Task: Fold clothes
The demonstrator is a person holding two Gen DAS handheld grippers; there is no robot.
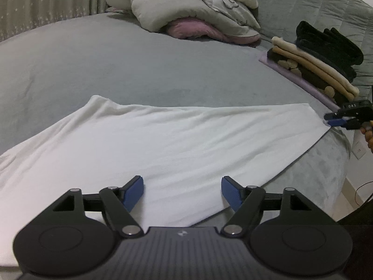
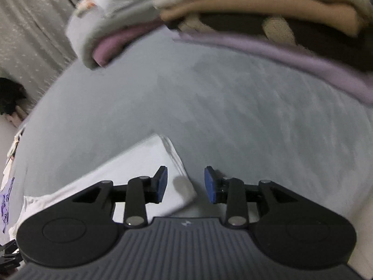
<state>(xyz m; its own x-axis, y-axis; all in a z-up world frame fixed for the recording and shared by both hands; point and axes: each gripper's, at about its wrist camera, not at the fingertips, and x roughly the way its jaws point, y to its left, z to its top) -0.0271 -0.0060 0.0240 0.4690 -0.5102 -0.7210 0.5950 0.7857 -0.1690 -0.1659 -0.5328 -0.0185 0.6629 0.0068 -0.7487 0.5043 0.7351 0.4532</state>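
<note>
White garment (image 1: 163, 137) stretches left-to-right across the bed (image 1: 116, 58); left gripper (image 1: 182, 192), jaws apart, hovers mid-hem at lower centre, while right gripper (image 2: 185, 184), jaws apart, straddles the corner.

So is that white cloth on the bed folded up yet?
Partly: the white cloth lies flat, but its corner shows stacked layers.
</note>
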